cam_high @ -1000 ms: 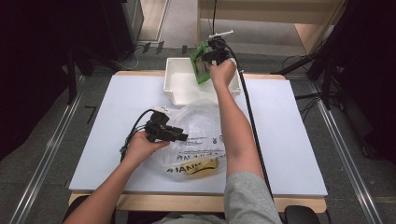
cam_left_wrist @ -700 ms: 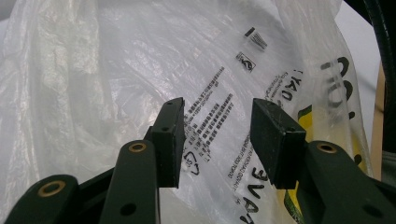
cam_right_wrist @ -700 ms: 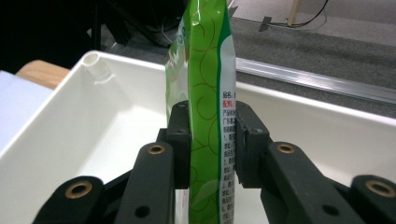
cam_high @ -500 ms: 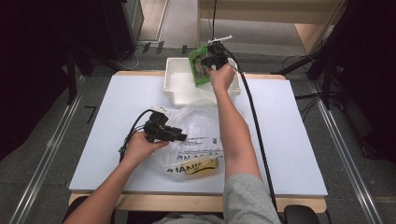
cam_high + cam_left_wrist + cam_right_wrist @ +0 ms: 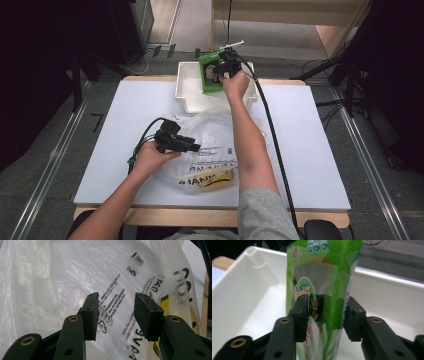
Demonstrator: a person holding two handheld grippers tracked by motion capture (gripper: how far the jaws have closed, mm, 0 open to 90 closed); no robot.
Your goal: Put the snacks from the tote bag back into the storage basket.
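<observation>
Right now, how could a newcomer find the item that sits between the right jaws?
Look at the far edge of the table, where a white tray stands. Over it, between the right gripper jaws, hangs a green snack pouch. It is the one bright green thing; the plastic bag nearer the person is clear.

Our right arm stretched far forward, right gripper (image 5: 223,70) raised, its jaws just opening wider, our left forearm bent in low, left gripper (image 5: 186,146) lying level, jaws parted, pointing toward our right forearm
</observation>
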